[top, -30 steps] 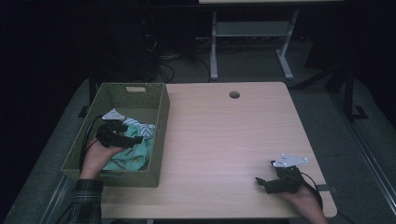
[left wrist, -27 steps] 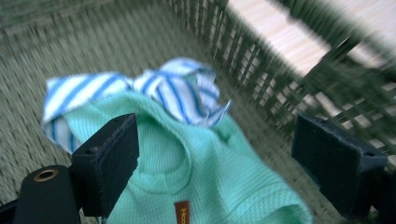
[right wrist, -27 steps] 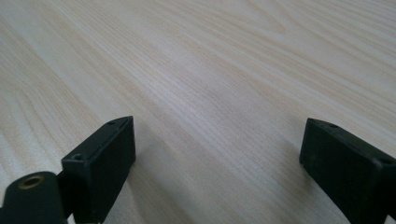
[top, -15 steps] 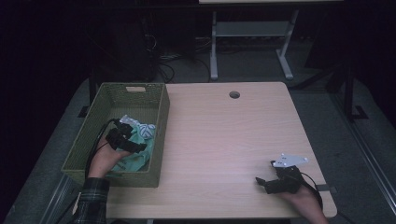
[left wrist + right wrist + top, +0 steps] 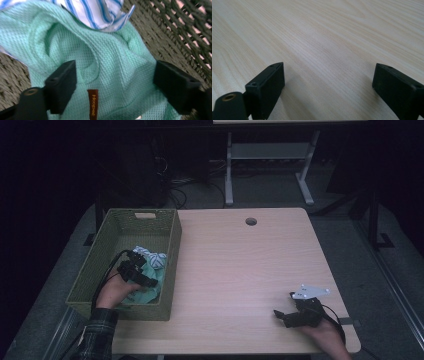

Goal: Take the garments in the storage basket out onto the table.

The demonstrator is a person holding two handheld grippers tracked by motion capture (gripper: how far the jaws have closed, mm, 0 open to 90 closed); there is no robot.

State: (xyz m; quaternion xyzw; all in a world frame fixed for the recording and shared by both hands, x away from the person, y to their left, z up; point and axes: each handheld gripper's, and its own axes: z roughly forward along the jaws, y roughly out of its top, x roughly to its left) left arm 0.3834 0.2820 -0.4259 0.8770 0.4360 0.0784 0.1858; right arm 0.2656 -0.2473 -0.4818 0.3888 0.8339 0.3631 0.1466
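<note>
My left gripper (image 5: 112,82) has sunk deeper into the green woven basket (image 5: 150,222) since a second ago, its jaws just closing a little yet released, straddling the mint knit garment (image 5: 110,60), probably touching it. A blue-striped cloth (image 5: 95,12) lies beyond. My right gripper (image 5: 328,87) rests unclenched on the wooden table (image 5: 240,265).

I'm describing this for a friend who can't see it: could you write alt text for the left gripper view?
Two black jaws of the left gripper stand wide apart over a mint green knitted cloth with a small brown label, lying in a woven green basket. The jaws have just been closing, with the cloth between them. A blue-striped white cloth lies at the top.
</note>
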